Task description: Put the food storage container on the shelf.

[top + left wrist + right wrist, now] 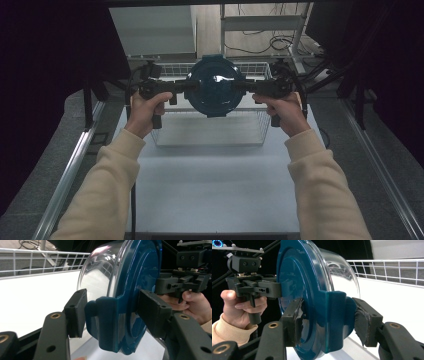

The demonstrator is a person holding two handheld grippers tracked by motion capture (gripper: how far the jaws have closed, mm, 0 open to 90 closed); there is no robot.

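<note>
A round clear bowl with a dark blue lid hangs on its edge above a wire basket, lid facing me. My left gripper clamps the lid's left side clip and my right gripper clamps the right one. In the left gripper view my left gripper is shut on the blue clip, with the glass bowl to its left. In the right gripper view my right gripper is shut on the opposite clip; its pads look torn.
A white wire basket stands on the pale table right under the container. Its mesh wall runs behind the bowl. Metal rails line both table sides. Cables and a frame lie beyond the far edge.
</note>
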